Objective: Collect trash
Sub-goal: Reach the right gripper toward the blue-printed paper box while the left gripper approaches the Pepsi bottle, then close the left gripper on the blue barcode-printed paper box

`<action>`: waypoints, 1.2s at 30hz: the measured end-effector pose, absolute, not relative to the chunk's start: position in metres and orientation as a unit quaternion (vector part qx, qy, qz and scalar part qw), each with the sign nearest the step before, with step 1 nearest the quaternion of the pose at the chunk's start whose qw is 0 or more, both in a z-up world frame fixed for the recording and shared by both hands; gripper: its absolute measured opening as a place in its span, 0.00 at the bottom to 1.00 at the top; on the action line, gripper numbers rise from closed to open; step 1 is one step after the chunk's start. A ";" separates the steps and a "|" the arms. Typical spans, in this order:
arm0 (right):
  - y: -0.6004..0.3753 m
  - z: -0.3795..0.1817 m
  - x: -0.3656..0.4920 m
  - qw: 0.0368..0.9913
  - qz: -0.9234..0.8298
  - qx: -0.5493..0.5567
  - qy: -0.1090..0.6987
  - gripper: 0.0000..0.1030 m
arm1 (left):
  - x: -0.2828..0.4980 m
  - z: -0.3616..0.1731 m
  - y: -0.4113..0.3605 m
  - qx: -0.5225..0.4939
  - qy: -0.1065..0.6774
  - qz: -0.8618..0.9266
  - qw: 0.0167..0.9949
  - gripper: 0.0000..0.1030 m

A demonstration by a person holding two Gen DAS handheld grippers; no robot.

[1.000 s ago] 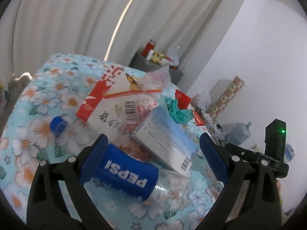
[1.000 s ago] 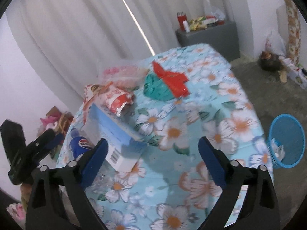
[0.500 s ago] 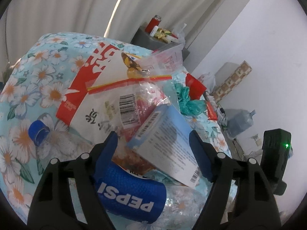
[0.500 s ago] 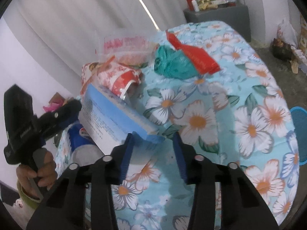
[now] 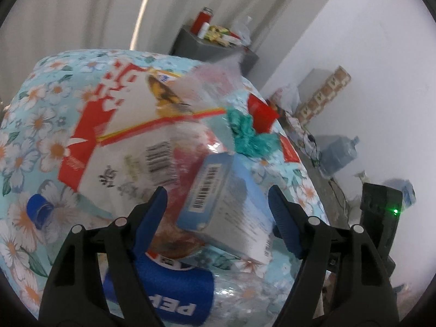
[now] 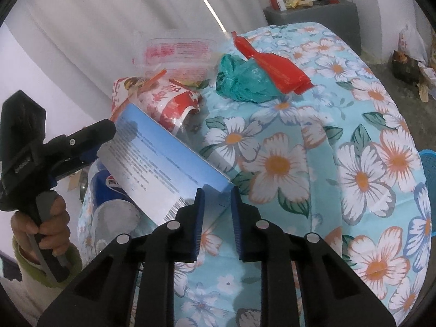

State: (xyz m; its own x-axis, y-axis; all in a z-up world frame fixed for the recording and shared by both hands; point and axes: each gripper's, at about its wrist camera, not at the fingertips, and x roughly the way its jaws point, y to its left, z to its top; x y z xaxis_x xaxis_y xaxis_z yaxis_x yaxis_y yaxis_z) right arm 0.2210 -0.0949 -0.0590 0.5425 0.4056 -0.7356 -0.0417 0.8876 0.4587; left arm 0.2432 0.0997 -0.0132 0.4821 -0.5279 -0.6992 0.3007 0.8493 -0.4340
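A light-blue carton box [image 6: 160,160] is lifted off the floral table, pinched at its near corner by my right gripper [image 6: 216,215], which is shut on it. The box also shows in the left wrist view [image 5: 226,204], between the open fingers of my left gripper [image 5: 218,209]; contact with the pads cannot be told. Under it lies a Pepsi bottle [image 5: 163,297] with a blue cap [image 5: 39,209]. A red-and-white snack bag [image 5: 122,125], a clear bag [image 6: 177,54], a teal bag [image 6: 242,79] and a red wrapper [image 6: 275,65] lie behind.
The table has a floral blue cloth [image 6: 340,163]. A blue waste basket [image 6: 429,163] stands on the floor at the right edge. A grey cabinet [image 6: 313,11] with bottles is at the back. A water jug [image 5: 338,155] sits on the floor by the wall.
My right gripper has moved in and shut on the box's corner and tilted it up. My left gripper has moved forward so that its fingers flank the box's other end.
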 end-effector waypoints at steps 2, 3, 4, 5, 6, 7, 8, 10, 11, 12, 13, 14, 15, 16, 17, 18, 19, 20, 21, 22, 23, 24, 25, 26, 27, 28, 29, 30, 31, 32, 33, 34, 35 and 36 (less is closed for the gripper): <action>-0.098 -0.060 0.220 0.854 0.131 0.204 0.460 0.19 | 0.245 -0.016 0.093 -0.123 0.457 -0.249 0.845 0.69; -0.098 -0.062 0.221 0.854 0.131 0.206 0.460 0.19 | 0.246 -0.017 0.091 -0.121 0.462 -0.246 0.844 0.69; -0.100 -0.062 0.220 0.852 0.133 0.210 0.460 0.19 | 0.247 -0.019 0.089 -0.118 0.466 -0.240 0.843 0.69; -0.101 -0.063 0.220 0.852 0.133 0.213 0.460 0.19 | 0.248 -0.021 0.087 -0.118 0.469 -0.238 0.842 0.69; -0.102 -0.064 0.220 0.851 0.133 0.214 0.461 0.19 | 0.249 -0.022 0.087 -0.122 0.473 -0.232 0.841 0.69; -0.102 -0.064 0.219 0.851 0.133 0.215 0.461 0.19 | 0.251 -0.024 0.088 -0.125 0.477 -0.227 0.840 0.69; -0.103 -0.065 0.219 0.850 0.134 0.217 0.461 0.18 | 0.253 -0.026 0.087 -0.127 0.482 -0.223 0.838 0.69; -0.104 -0.066 0.220 0.849 0.135 0.219 0.461 0.16 | 0.258 -0.029 0.084 -0.128 0.492 -0.224 0.831 0.69; -0.104 -0.068 0.222 0.848 0.133 0.217 0.465 0.14 | 0.260 -0.031 0.082 -0.128 0.496 -0.224 0.829 0.69; -0.105 -0.071 0.223 0.845 0.131 0.217 0.470 0.13 | 0.259 -0.031 0.082 -0.131 0.498 -0.226 0.827 0.69; -0.106 -0.075 0.223 0.842 0.131 0.221 0.474 0.11 | 0.259 -0.031 0.081 -0.138 0.498 -0.234 0.823 0.68; -0.106 -0.077 0.223 0.841 0.131 0.224 0.476 0.11 | 0.257 -0.028 0.080 -0.144 0.496 -0.241 0.822 0.66; -0.107 -0.079 0.222 0.840 0.130 0.226 0.476 0.10 | 0.255 -0.026 0.080 -0.147 0.491 -0.246 0.822 0.64; -0.109 -0.080 0.221 0.840 0.131 0.227 0.476 0.10 | 0.250 -0.022 0.080 -0.151 0.481 -0.256 0.825 0.62; -0.110 -0.080 0.220 0.839 0.133 0.230 0.475 0.10 | 0.245 -0.017 0.079 -0.153 0.468 -0.268 0.828 0.60; -0.111 -0.080 0.218 0.839 0.134 0.230 0.474 0.10 | 0.242 -0.014 0.079 -0.151 0.461 -0.274 0.830 0.60; -0.112 -0.080 0.218 0.840 0.134 0.228 0.473 0.10 | 0.238 -0.010 0.077 -0.147 0.453 -0.279 0.834 0.56; -0.112 -0.079 0.217 0.841 0.134 0.227 0.472 0.10 | 0.234 -0.008 0.076 -0.143 0.446 -0.280 0.838 0.51; -0.113 -0.079 0.216 0.841 0.135 0.227 0.472 0.10 | 0.231 -0.007 0.075 -0.139 0.441 -0.279 0.841 0.48; -0.112 -0.079 0.216 0.841 0.136 0.227 0.472 0.10 | 0.229 -0.006 0.073 -0.133 0.438 -0.277 0.845 0.41; -0.114 -0.079 0.215 0.841 0.136 0.228 0.471 0.10 | 0.227 -0.007 0.073 -0.130 0.437 -0.274 0.847 0.36; -0.115 -0.079 0.214 0.842 0.134 0.227 0.471 0.10 | 0.226 -0.008 0.072 -0.130 0.436 -0.271 0.848 0.36; -0.117 -0.078 0.213 0.843 0.132 0.226 0.469 0.10 | 0.225 -0.010 0.071 -0.133 0.434 -0.270 0.849 0.36; -0.118 -0.077 0.212 0.845 0.130 0.226 0.467 0.10 | 0.224 -0.010 0.071 -0.135 0.433 -0.270 0.849 0.36; -0.122 -0.073 0.210 0.849 0.125 0.223 0.463 0.10 | 0.223 -0.011 0.071 -0.137 0.432 -0.271 0.849 0.36; -0.129 -0.068 0.209 0.855 0.116 0.222 0.454 0.10 | 0.222 -0.010 0.072 -0.139 0.429 -0.272 0.850 0.35; -0.133 -0.064 0.208 0.859 0.110 0.222 0.448 0.10 | 0.221 -0.010 0.072 -0.140 0.426 -0.275 0.851 0.34; -0.142 -0.058 0.207 0.866 0.098 0.226 0.435 0.11 | 0.221 -0.009 0.072 -0.139 0.423 -0.275 0.852 0.34; -0.149 -0.052 0.209 0.871 0.090 0.228 0.426 0.11 | 0.218 -0.008 0.072 -0.137 0.421 -0.275 0.853 0.34; -0.155 -0.047 0.212 0.875 0.083 0.226 0.420 0.11 | 0.217 -0.008 0.071 -0.136 0.419 -0.275 0.854 0.34; -0.157 -0.043 0.214 0.878 0.079 0.221 0.416 0.11 | 0.216 -0.008 0.071 -0.134 0.418 -0.276 0.855 0.33; -0.159 -0.038 0.218 0.885 0.074 0.211 0.409 0.15 | 0.215 -0.006 0.070 -0.130 0.415 -0.276 0.857 0.33; -0.161 -0.033 0.223 0.890 0.069 0.198 0.405 0.20 | 0.213 -0.005 0.070 -0.128 0.412 -0.276 0.859 0.33; -0.161 -0.031 0.229 0.893 0.066 0.188 0.403 0.30 | 0.212 -0.004 0.069 -0.126 0.410 -0.278 0.860 0.33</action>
State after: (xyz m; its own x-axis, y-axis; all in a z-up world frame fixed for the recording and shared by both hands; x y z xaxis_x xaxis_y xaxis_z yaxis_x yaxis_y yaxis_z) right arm 0.2288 -0.1611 -0.0307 0.6661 0.2699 -0.6953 0.0330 0.9206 0.3890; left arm 0.2123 0.0690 -0.0042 0.5094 -0.5806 -0.6351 0.3736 0.8141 -0.4446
